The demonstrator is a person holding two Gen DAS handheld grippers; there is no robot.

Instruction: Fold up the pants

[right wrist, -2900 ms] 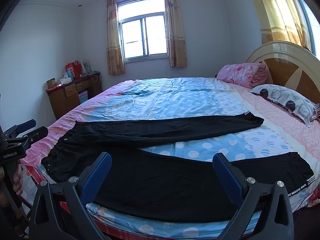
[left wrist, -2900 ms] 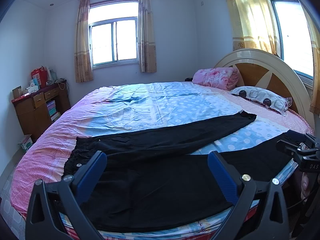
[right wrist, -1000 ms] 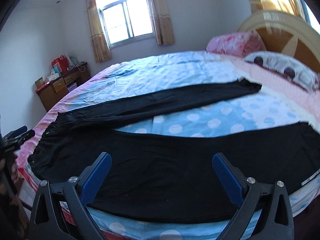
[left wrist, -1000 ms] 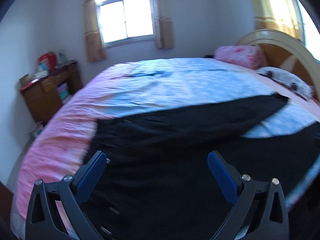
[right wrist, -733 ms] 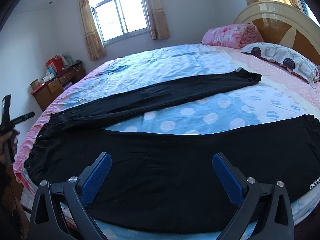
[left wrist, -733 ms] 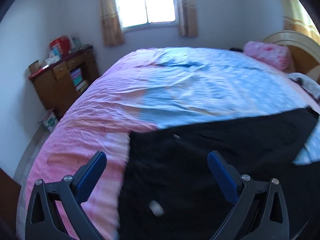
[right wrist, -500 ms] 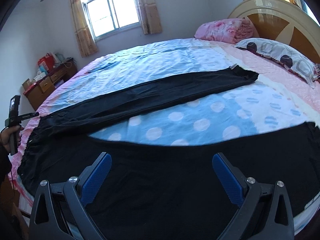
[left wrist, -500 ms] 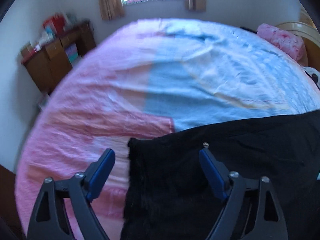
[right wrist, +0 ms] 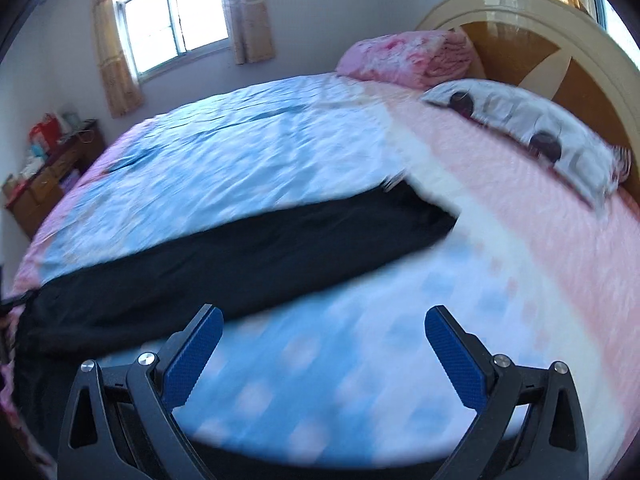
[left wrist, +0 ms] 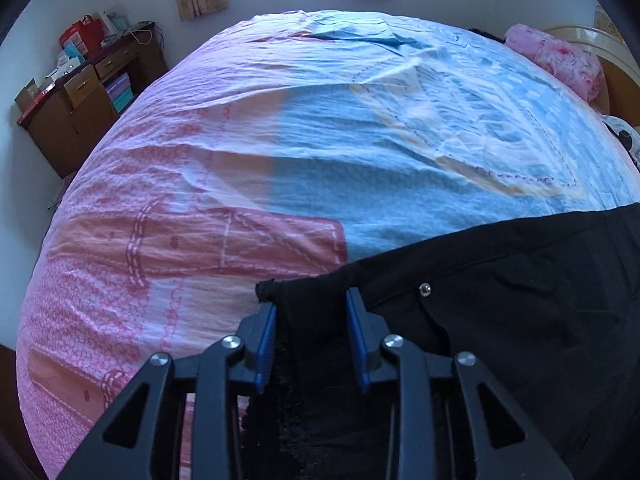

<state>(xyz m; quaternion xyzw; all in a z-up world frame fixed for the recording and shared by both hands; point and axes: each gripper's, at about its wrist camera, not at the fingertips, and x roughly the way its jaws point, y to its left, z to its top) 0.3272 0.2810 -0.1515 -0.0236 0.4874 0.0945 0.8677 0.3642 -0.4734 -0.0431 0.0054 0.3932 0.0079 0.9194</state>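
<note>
Left wrist view: the left tongs (left wrist: 311, 332) have just been closing and are now narrowed around the waistband corner (left wrist: 272, 290) of the black pants (left wrist: 500, 320), fabric lying between the pads, seemingly to lift that end for a fold. Whether the pads are already pinching is unclear. Beyond, the bed (left wrist: 280, 140) is carrying the pants spread flat. Right wrist view: the right tongs (right wrist: 322, 344) are hovering wide open and empty over the dotted sheet (right wrist: 360, 352), near the far leg's cuff (right wrist: 420, 208).
</note>
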